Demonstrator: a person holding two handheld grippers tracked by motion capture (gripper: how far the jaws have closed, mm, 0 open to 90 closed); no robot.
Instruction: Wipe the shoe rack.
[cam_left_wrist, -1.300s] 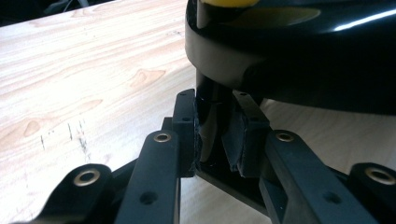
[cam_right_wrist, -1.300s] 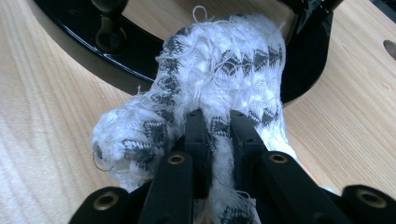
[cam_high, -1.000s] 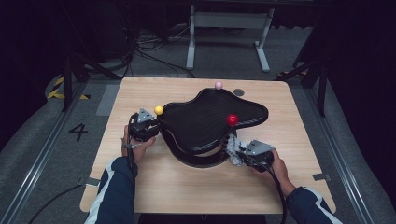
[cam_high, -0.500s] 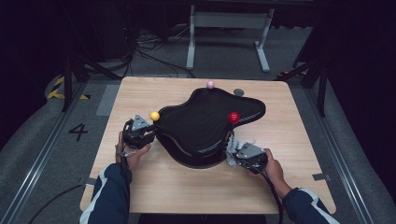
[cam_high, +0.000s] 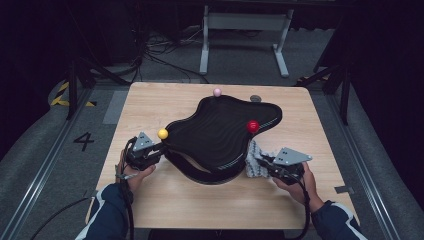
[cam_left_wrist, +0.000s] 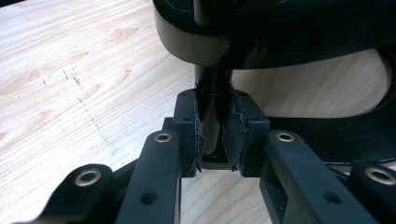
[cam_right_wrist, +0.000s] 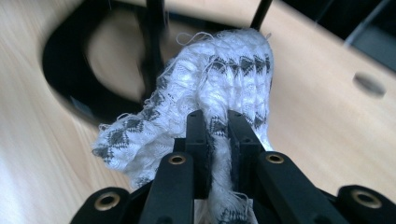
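Black stand (cam_high: 220, 135) blocks table (cam_high: 165, 102) centre; bare wood along near edge.

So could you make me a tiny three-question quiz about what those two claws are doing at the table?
1. True or false: the left claw is shut on a black post of the black stand.
2. What does the right claw grip? A) a white patterned cloth B) the red ball C) nothing
3. What colour is the ball nearest the left claw?

Key: 1 true; 2 A; 3 yellow.
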